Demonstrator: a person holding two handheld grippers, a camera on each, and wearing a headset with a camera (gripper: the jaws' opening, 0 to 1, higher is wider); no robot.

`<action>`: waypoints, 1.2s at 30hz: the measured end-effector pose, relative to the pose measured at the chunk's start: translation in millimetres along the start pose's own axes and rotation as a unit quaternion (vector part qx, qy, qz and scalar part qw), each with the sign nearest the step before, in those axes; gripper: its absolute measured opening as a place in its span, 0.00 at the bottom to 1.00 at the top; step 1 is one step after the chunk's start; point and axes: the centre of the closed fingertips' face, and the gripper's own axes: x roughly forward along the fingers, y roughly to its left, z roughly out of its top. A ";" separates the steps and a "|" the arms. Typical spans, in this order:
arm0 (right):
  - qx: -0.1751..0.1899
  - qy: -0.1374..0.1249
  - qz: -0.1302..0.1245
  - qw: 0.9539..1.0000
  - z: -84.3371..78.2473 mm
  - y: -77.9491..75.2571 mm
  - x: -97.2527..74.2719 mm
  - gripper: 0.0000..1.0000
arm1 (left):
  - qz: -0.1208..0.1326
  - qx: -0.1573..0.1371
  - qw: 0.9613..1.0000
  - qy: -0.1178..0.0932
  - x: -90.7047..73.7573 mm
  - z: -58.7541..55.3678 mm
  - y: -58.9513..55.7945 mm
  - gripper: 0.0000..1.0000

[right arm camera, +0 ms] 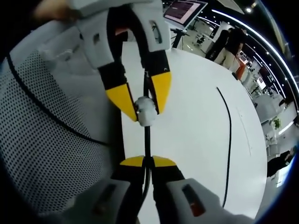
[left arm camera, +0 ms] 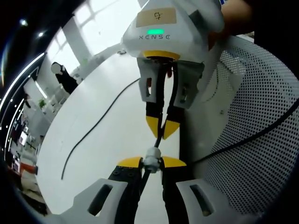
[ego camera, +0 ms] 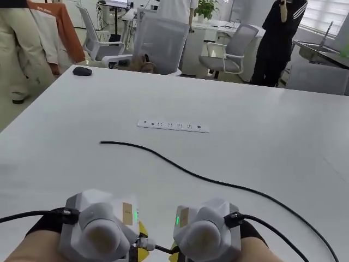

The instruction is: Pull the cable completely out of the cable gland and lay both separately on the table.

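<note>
The left gripper (left arm camera: 152, 163) is seen closed on the white cable gland (left arm camera: 153, 157), which is clamped between its yellow jaw tips at the bottom of the left gripper view. The right gripper (right arm camera: 145, 162) is closed on the black cable (right arm camera: 146, 140), which is pinched between its own yellow tips just beside the gland.

The two grippers are held tip to tip and near each other, with a short stretch of cable spanned between them. In the right gripper view the gland is found directly ahead of the right gripper's tips, and the cable is seen running into it. How much cable is left inside the gland cannot be told.

In the head view both grippers are held low at the near edge of the white table (ego camera: 262, 142), and the gland is raised off it. The rest of the cable is laid across the table in a long curve. Its free end is placed near a white power strip (ego camera: 173, 126) but apart from it.
</note>
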 end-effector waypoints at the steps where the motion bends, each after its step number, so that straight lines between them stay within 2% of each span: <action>1: 0.002 0.001 -0.004 1.000 -0.6 -1.7 -0.1 0.03 | 0.002 -0.001 1.000 0.000 -0.3 -0.2 0.9 0.17; 3: 0.009 0.000 -0.007 1.000 -0.7 -4.3 -0.7 0.03 | 0.006 -0.004 1.000 0.000 -1.3 -1.3 3.8 0.17; 7: 0.005 0.033 -0.014 0.999 -15.4 -6.8 -0.5 0.02 | 0.010 -0.007 1.000 0.003 -2.4 -3.7 5.8 0.17; 13: 0.021 0.043 -0.021 0.999 -21.0 -10.7 -1.6 0.02 | 0.014 -0.008 1.000 0.005 -2.1 -4.2 7.1 0.17; 16: 0.022 0.063 -0.024 0.997 -30.4 -11.7 -1.7 0.02 | 0.018 -0.011 1.000 0.011 -2.8 -7.9 8.9 0.17; 22: 0.038 0.067 -0.030 0.997 -33.7 -15.0 -3.3 0.02 | 0.024 -0.014 1.000 0.012 -3.3 -8.9 10.9 0.17; 28: 0.042 0.082 -0.036 0.995 -40.7 -17.5 -4.7 0.02 | 0.031 -0.017 0.999 0.019 -4.4 -12.5 14.0 0.17; 32: 0.056 0.087 -0.050 0.993 -44.6 -23.6 -7.2 0.02 | 0.043 -0.026 0.998 0.024 -6.4 -15.7 19.5 0.17; 33: 0.057 0.091 -0.058 0.993 -46.5 -26.3 -8.6 0.02 | 0.045 -0.026 0.998 0.025 -6.7 -16.2 19.8 0.17; 34: 0.059 0.098 -0.078 0.990 -50.0 -33.9 -12.2 0.02 | 0.046 -0.027 0.998 0.030 -6.7 -18.4 19.6 0.17; 36: 0.072 0.098 -0.088 0.989 -53.3 -40.2 -14.8 0.02 | 0.047 -0.026 0.998 0.040 -6.9 -22.6 19.8 0.17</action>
